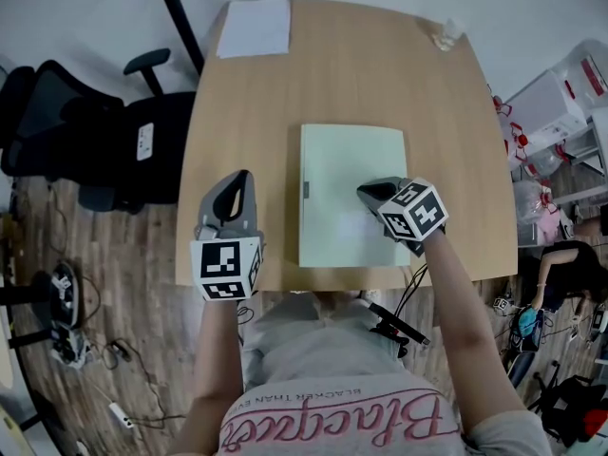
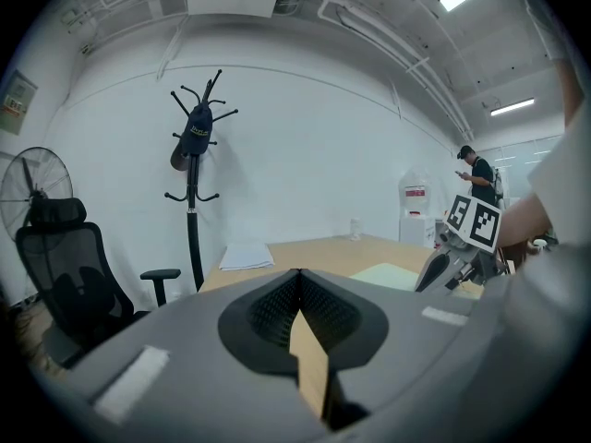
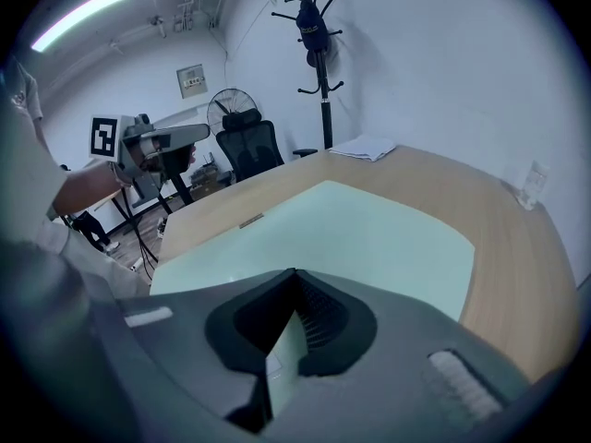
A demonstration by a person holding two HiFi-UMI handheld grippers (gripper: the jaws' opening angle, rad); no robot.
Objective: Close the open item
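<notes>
Centrally, green folder (image 1: 342, 169) lies flat; right gripper (image 1: 369, 193) over it, left gripper (image 1: 239, 186) off its 9 o'clock edge; all fingers pressed together.

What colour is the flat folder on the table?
The folder is pale mint green, plain, seen best in the head view.

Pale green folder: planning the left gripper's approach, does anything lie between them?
Nothing visible does: only wooden table separates the left gripper from the flat pale green folder. The right gripper is over its near right part.
</notes>
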